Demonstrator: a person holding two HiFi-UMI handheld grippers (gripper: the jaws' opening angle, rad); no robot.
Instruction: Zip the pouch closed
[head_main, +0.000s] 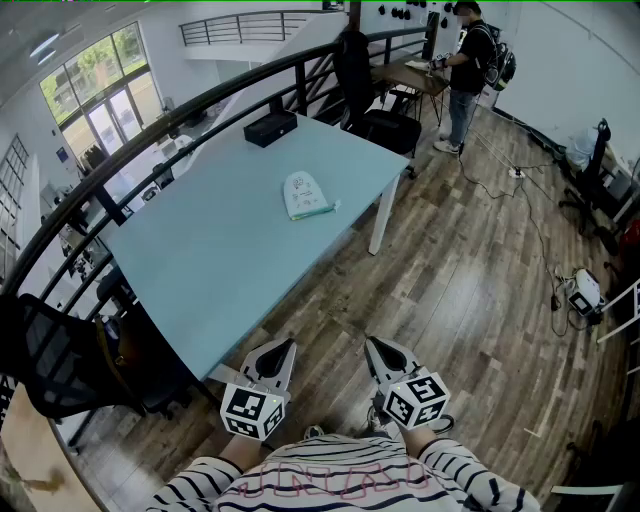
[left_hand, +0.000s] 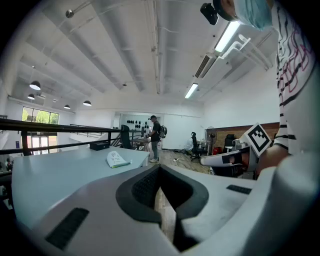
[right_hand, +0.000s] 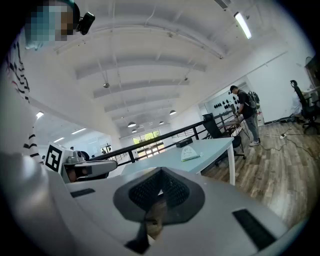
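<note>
A small white pouch (head_main: 304, 194) with green trim lies on the pale blue table (head_main: 220, 250), toward its far right part; it also shows as a pouch (left_hand: 118, 159) and a pouch (right_hand: 190, 154) in the two gripper views. Both grippers hang close to the person's body, over the wooden floor, well short of the pouch. My left gripper (head_main: 283, 349) is shut with nothing between its jaws, near the table's front corner. My right gripper (head_main: 376, 347) is shut and empty beside it. Each gripper sees the other at its side.
A black box (head_main: 270, 127) sits at the table's far end. A black railing (head_main: 150, 125) runs behind the table and a dark chair (head_main: 60, 370) stands at its left. A person (head_main: 468, 70) stands at a far desk. Cables (head_main: 540, 240) and gear lie on the floor at right.
</note>
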